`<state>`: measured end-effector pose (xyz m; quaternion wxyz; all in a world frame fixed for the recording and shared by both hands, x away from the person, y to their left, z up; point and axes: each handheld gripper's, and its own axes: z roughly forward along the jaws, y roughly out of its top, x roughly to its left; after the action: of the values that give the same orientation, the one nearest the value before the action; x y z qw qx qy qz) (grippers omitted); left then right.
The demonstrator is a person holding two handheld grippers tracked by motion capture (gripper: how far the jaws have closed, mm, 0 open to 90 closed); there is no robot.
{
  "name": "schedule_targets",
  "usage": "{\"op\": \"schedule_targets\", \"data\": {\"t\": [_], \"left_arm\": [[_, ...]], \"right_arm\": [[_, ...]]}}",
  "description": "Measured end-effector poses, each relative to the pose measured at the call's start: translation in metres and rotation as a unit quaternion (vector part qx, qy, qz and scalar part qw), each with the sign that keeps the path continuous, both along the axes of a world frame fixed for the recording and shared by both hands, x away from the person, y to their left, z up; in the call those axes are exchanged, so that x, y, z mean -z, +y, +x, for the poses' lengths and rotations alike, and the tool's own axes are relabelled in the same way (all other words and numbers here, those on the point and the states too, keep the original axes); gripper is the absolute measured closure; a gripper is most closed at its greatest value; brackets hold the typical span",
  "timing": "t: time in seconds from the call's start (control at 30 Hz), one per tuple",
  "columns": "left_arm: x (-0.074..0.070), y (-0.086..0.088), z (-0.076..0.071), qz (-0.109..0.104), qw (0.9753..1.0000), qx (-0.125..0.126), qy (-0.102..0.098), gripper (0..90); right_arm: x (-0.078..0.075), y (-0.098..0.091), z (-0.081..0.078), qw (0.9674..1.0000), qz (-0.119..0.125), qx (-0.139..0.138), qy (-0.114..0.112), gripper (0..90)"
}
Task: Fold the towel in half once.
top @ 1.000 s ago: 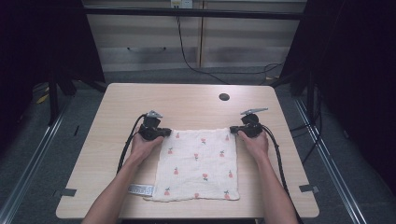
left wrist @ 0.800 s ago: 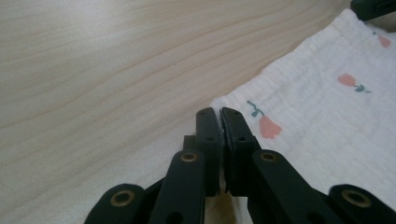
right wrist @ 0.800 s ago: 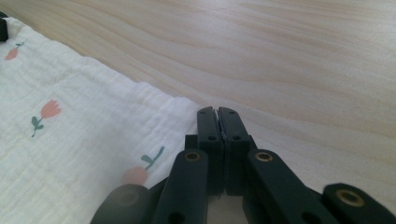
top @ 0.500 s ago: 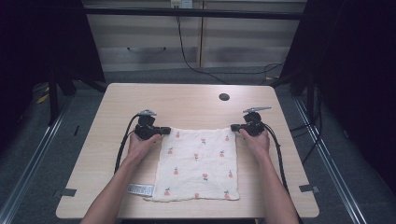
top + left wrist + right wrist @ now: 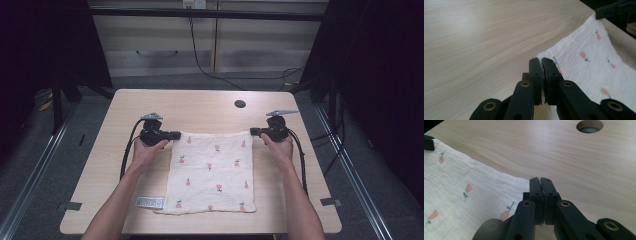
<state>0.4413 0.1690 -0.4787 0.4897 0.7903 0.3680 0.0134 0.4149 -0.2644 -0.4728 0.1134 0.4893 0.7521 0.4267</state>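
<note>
Compared with the earlier high-view frames, both hands sit farther apart and the far edge of the cloth (image 5: 212, 172) is drawn taut and straight between them, where it previously sagged slightly; the far corners appear raised just off the tabletop (image 5: 200, 107) while the near half of the cloth rests flat. The left gripper (image 5: 172, 135) has its fingers (image 5: 535, 72) pressed together on the far left corner of the cloth, and the right gripper (image 5: 254, 132) has its fingers (image 5: 547, 192) pressed together on the far right corner. This suggests that the grasp phase is complete and that a lift, for folding the far edge toward the near edge, is in hand. The cloth, white with a small pink flower print, lies in the near centre of the tabletop, its near edge close to the front rim. A small grey label (image 5: 150, 202) lies just beside the near left corner of the cloth, possibly touching it, and could be covered or dragged by a fold. The round cable hole (image 5: 240, 104) lies well apart, beyond the cloth. Nothing stands between the far and near edges.
</note>
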Motion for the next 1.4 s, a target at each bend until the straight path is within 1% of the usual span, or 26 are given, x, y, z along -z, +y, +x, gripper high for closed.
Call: {"op": "schedule_targets", "data": {"t": [0.07, 0.2, 0.37, 0.47, 0.53, 0.73, 0.8, 0.83, 0.9, 0.93, 0.97, 1.03, 1.07, 1.1, 1.17, 1.2, 1.23, 1.27, 1.3, 1.33, 1.37, 1.4], "left_arm": [[-0.004, 0.001, 0.0, 0.003, 1.0, 0.002, -0.005, 86.5], [-0.011, 0.003, 0.001, -0.003, 0.9999, 0.001, -0.011, 86.5], [-0.021, 0.006, 0.002, -0.005, 0.9997, -0.003, -0.022, 86.5], [-0.027, 0.008, 0.003, -0.011, 0.9996, -0.002, -0.027, 86.5], [-0.031, 0.008, 0.003, -0.011, 0.9994, -0.004, -0.033, 86.5], [-0.047, 0.01, 0.003, -0.018, 0.9986, -0.004, -0.051, 86.5], [-0.052, 0.011, 0.002, -0.013, 0.9984, -0.004, -0.055, 86.5], [-0.055, 0.012, 0.001, -0.008, 0.9981, -0.006, -0.061, 86.5], [-0.06, 0.015, 0.001, -0.011, 0.9979, -0.008, -0.064, 86.5], [-0.063, 0.016, 0.0, -0.009, 0.9976, -0.009, -0.068, 86.5], [-0.066, 0.017, 0.0, -0.011, 0.9971, -0.011, -0.074, 86.5], [-0.071, 0.018, -0.002, -0.008, 0.9961, -0.013, -0.087, 86.7], [-0.073, 0.017, -0.002, -0.006, 0.9959, -0.011, -0.089, 86.7], [-0.076, 0.017, -0.003, -0.009, 0.9957, -0.01, -0.092, 86.7], [-0.08, 0.019, -0.003, -0.022, 0.995, -0.008, -0.097, 86.7], [-0.081, 0.019, -0.003, -0.022, 0.9948, -0.012, -0.099, 86.7], [-0.081, 0.019, -0.002, -0.017, 0.9947, -0.01, -0.101, 86.7], [-0.08, 0.019, -0.002, -0.013, 0.9951, -0.011, -0.098, 86.7], [-0.077, 0.019, -0.001, -0.008, 0.9953, -0.012, -0.096, 86.6], [-0.073, 0.019, -0.001, -0.01, 0.9956, -0.01, -0.093, 86.6], [-0.069, 0.02, 0.0, -0.009, 0.9959, -0.011, -0.089, 86.6], [-0.065, 0.021, 0.0, -0.004, 0.996, -0.013, -0.088, 86.6]], "right_arm": [[-0.003, -0.001, 0.0, 1.0, 0.001, 0.0, -0.004, 89.2], [-0.01, -0.002, 0.001, 0.9999, 0.008, 0.0, -0.008, 89.2], [-0.019, -0.001, 0.002, 0.9996, 0.018, 0.0, -0.023, 89.2], [-0.024, 0.0, 0.003, 0.9994, 0.018, -0.003, -0.028, 89.2], [-0.028, 0.001, 0.004, 0.9993, 0.02, -0.003, -0.031, 89.2], [-0.046, 0.001, 0.008, 0.9986, 0.023, -0.003, -0.048, 89.2], [-0.052, 0.001, 0.008, 0.9985, 0.019, -0.004, -0.051, 89.2], [-0.055, 0.002, 0.008, 0.9985, 0.017, -0.003, -0.052, 89.2], [-0.061, 0.003, 0.007, 0.9979, 0.018, -0.01, -0.061, 89.2], [-0.064, 0.004, 0.007, 0.9977, 0.018, -0.009, -0.064, 89.3], [-0.066, 0.005, 0.007, 0.9976, 0.02, -0.01, -0.065, 89.3], [-0.07, 0.005, 0.007, 0.997, 0.03, -0.015, -0.069, 89.3], [-0.072, 0.005, 0.006, 0.9971, 0.031, -0.015, -0.068, 89.3], [-0.074, 0.006, 0.006, 0.9968, 0.032, -0.017, -0.072, 89.3], [-0.076, 0.005, 0.005, 0.9964, 0.038, -0.018, -0.073, 89.3], [-0.077, 0.004, 0.004, 0.9962, 0.04, -0.017, -0.076, 89.4], [-0.077, 0.004, 0.003, 0.9962, 0.043, -0.016, -0.074, 89.3], [-0.076, 0.003, 0.003, 0.9959, 0.043, -0.019, -0.077, 89.4], [-0.076, 0.003, 0.003, 0.996, 0.042, -0.02, -0.076, 89.3], [-0.075, 0.004, 0.002, 0.9963, 0.042, -0.02, -0.072, 89.3], [-0.073, 0.005, 0.002, 0.9962, 0.041, -0.023, -0.073, 89.4], [-0.072, 0.006, 0.002, 0.9963, 0.037, -0.026, -0.073, 89.4]]}}
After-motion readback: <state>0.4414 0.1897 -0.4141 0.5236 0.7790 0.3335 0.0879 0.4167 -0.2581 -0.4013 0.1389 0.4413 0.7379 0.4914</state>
